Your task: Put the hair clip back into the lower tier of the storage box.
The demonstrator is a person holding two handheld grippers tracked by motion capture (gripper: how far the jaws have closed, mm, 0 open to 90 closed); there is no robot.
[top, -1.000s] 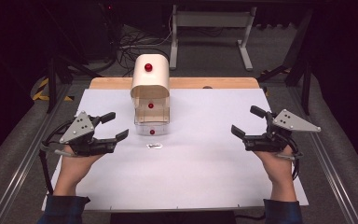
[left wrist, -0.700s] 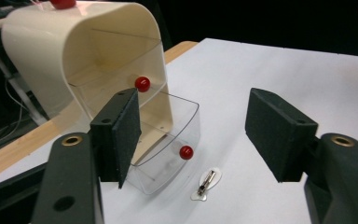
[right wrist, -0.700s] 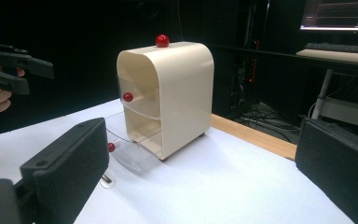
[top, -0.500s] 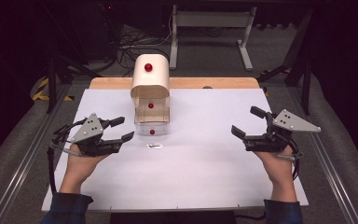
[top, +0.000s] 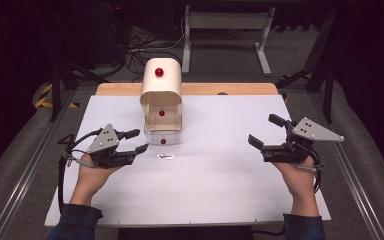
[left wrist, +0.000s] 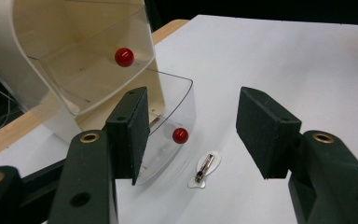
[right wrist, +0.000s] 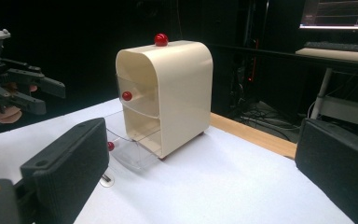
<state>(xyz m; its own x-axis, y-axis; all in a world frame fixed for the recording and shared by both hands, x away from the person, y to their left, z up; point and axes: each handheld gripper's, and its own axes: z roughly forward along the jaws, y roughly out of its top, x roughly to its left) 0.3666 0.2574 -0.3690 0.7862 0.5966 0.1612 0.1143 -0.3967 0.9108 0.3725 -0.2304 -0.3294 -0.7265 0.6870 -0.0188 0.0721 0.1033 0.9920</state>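
The clip point(left wrist: 204, 169), a small metal piece on a pale tab, lies flat on the white sheet just in front of the open bottom drawer point(left wrist: 168, 135) of the cream cabinet point(top: 161, 95). That clear drawer is pulled out, its red knob point(left wrist: 180, 135) facing the clip; the drawer above it looks closed or nearly so.

The left gripper point(top: 133, 140) hovers near the clip, a little to its left, jaws wide apart and holding nothing. In its own view the clip sits low between the two pads, nearer the left one, which overlaps the drawer's clear wall.

The step in hand looks like a pick of the clip, probably to drop it into the drawer. To do it well, the gripper should shift away from the drawer so the clip sits midway between the pads, then turn so the pads close across its narrow width. It lies very flat, so the tips must come right down to the sheet before closing, and slowly, or it may skid or snag the paper.

The right gripper point(top: 264, 132) waits well apart at the right of the bench point(top: 240, 90), also wide open and empty.
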